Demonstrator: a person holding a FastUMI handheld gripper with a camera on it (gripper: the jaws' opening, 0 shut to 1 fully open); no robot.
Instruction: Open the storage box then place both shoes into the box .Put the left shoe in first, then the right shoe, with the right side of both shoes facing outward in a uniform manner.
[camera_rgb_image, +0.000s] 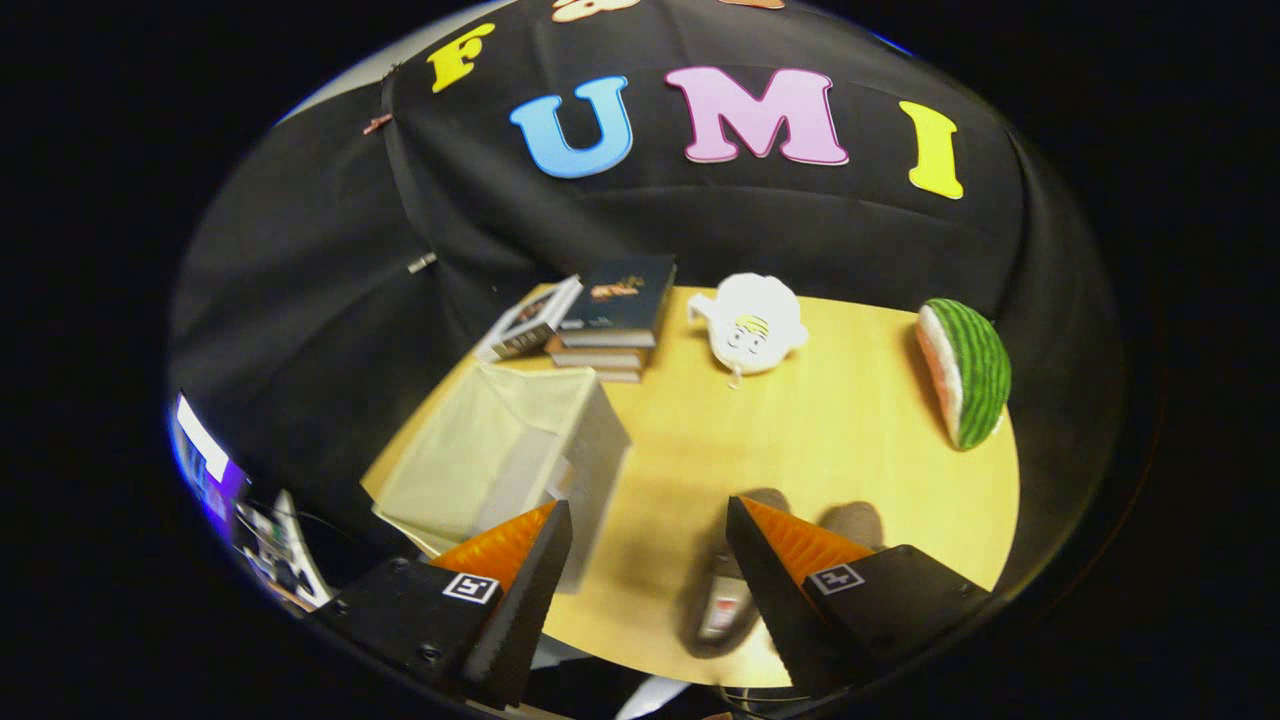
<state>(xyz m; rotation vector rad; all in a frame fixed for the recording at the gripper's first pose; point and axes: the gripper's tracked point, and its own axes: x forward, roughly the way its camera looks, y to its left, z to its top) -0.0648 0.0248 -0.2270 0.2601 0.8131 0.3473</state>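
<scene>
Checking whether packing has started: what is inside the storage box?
The storage box stands open, showing only its pale lining; no shoe is inside. Its near corner is hidden behind one finger. Both shoes lie on the table. The gripper jaws are open, holding nothing.

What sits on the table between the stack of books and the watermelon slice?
A white plush toy sits between the books and the watermelon slice, seen in the gripper view.

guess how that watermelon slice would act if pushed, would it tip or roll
The watermelon slice stands on the table on a narrow edge, so it would probably tip. Its curved rind suggests rocking. The open gripper is far from it.
</scene>
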